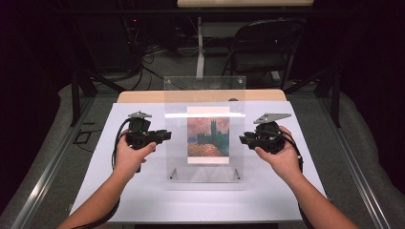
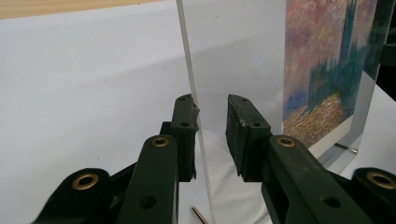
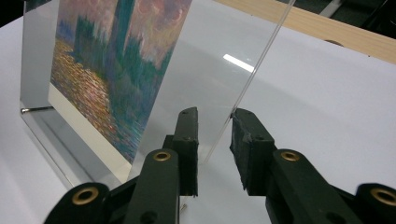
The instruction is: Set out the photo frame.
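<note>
A clear acrylic frame (image 1: 204,129) stands upright near the middle of the white tabletop (image 1: 143,191), holding a painted print (image 1: 208,138) of dark towers over orange, rippled water under a pink sky. The print has a white border and sits between two transparent panes, joined by small metal pins at the corners. The frame's broad face looks toward the person; its long axis runs up and down, and its width runs left to right across the tabletop.

The left hand-held gripper (image 1: 165,135) is at the frame's left edge, the right hand-held gripper (image 1: 243,139) at its right edge — each with the pane's edge between its jaws.

The left gripper view shows the left hand-held gripper (image 2: 210,126) with one pad against the thin pane edge and the other still clear of it — partly open, not clamped. The right gripper view shows the right hand-held gripper (image 3: 215,135) likewise: the edge runs down beside one pad, with a gap at the other. The high view instead shows a strip of glare across the pane, the wooden table edge (image 1: 143,97) behind and a dark chair (image 1: 262,47) beyond.
</note>
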The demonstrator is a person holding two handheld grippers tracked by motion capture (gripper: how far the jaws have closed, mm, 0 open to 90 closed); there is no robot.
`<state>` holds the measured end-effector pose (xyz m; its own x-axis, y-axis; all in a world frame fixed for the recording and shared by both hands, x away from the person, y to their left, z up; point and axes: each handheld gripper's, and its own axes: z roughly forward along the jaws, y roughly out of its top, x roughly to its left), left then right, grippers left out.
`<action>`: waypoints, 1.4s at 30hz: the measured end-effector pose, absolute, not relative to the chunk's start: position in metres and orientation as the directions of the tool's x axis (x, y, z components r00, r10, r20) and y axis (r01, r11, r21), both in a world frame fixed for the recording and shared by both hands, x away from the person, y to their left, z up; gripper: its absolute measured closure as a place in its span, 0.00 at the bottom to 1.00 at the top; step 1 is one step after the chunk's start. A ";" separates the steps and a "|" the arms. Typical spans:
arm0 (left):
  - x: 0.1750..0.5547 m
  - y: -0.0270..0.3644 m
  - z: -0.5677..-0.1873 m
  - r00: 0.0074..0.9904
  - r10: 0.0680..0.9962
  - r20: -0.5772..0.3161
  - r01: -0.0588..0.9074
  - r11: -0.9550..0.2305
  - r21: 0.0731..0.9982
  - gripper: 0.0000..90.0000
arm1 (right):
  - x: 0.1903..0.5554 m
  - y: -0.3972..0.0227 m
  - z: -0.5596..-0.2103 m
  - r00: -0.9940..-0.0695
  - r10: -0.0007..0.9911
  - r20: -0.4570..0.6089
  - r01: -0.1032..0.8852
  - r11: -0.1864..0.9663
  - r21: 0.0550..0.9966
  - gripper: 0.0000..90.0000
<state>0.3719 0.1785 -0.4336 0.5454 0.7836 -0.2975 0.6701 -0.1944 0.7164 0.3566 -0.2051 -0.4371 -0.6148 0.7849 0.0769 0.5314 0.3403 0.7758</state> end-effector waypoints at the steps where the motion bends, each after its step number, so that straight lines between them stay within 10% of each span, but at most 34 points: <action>1: 0.371 0.179 -0.433 0.550 0.780 -0.298 0.669 -0.197 0.717 0.81 | 0.355 -0.205 -0.437 -0.616 0.784 0.075 0.530 0.342 0.775 0.81; 42: 0.307 0.190 -0.438 0.631 0.717 -0.296 0.600 -0.210 0.772 0.79 | 0.300 -0.216 -0.437 -0.668 0.732 0.131 0.506 0.318 0.802 0.88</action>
<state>0.3074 0.1904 -0.4385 0.6312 0.7170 -0.2959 0.6000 -0.2095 0.7721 0.3002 -0.2162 -0.4367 -0.6681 0.7324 0.1311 0.5058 0.3178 0.8020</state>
